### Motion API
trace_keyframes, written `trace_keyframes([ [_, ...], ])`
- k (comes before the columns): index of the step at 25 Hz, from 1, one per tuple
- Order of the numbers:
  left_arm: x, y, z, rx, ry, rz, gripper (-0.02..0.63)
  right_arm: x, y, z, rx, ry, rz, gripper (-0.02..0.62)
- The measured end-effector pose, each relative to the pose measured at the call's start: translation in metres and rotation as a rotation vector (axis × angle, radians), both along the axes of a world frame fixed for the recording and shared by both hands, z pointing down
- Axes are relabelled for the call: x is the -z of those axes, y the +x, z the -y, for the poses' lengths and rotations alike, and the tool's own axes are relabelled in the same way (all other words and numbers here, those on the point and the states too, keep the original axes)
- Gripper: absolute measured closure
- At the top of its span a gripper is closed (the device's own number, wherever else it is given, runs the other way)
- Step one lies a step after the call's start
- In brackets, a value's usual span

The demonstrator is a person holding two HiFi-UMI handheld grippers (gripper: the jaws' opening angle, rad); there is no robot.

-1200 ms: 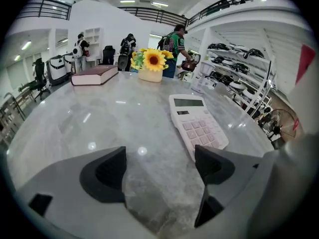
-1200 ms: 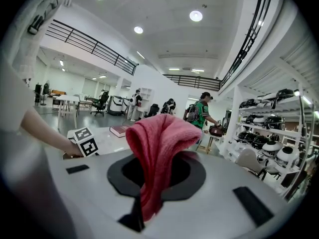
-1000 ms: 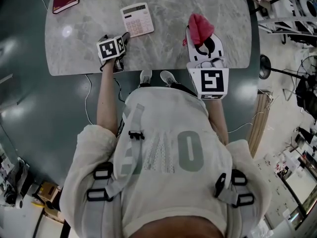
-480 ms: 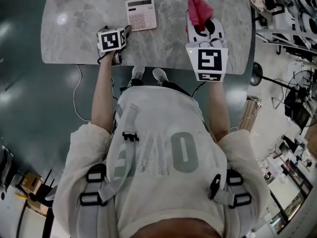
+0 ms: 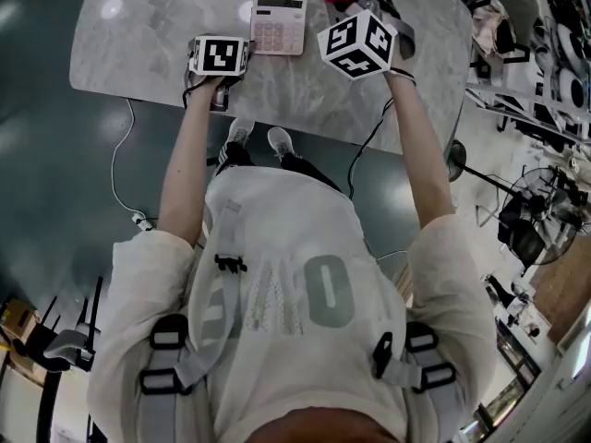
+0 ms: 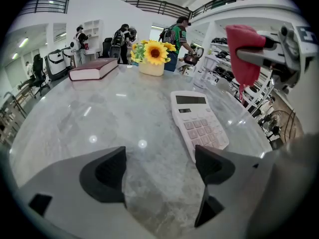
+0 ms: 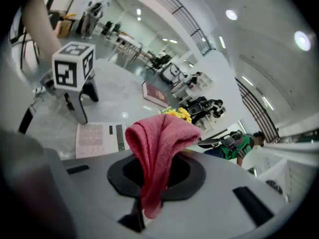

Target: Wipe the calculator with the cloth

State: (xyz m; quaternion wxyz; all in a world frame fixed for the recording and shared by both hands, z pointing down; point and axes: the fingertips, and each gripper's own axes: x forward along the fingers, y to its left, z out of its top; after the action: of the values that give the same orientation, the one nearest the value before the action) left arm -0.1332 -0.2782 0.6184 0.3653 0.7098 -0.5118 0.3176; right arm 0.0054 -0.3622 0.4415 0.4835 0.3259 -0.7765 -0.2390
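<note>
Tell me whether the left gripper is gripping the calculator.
No: the left gripper has its jaws apart over bare table; the calculator lies beyond them.

A grey marble-patterned bench [image 6: 94, 118] carries a dark red hardcover book [image 6: 93, 68], lying flat near its far edge. Just right of the book stands a pale pot of yellow sunflowers [image 6: 152, 59]. Several people [image 6: 122, 36] stand well behind the bench. A white cable [image 5: 120, 169] trails across the dark green floor [image 5: 46, 155].

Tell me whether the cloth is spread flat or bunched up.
Bunched up: the cloth hangs as a folded wad, pinched between the shut jaws of the right gripper, not laid flat.
</note>
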Motion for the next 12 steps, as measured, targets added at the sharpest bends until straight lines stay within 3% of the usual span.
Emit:
trace_keyframes([
  [5, 0.000, 0.002, 0.003, -0.007, -0.007, -0.007, 0.183, -0.060, -0.019, 0.003, 0.133, -0.026, -0.258, 0.541],
  [12, -0.001, 0.002, 0.005, -0.010, -0.012, -0.009, 0.183, -0.117, -0.029, 0.007, 0.199, -0.064, -0.448, 0.541],
])
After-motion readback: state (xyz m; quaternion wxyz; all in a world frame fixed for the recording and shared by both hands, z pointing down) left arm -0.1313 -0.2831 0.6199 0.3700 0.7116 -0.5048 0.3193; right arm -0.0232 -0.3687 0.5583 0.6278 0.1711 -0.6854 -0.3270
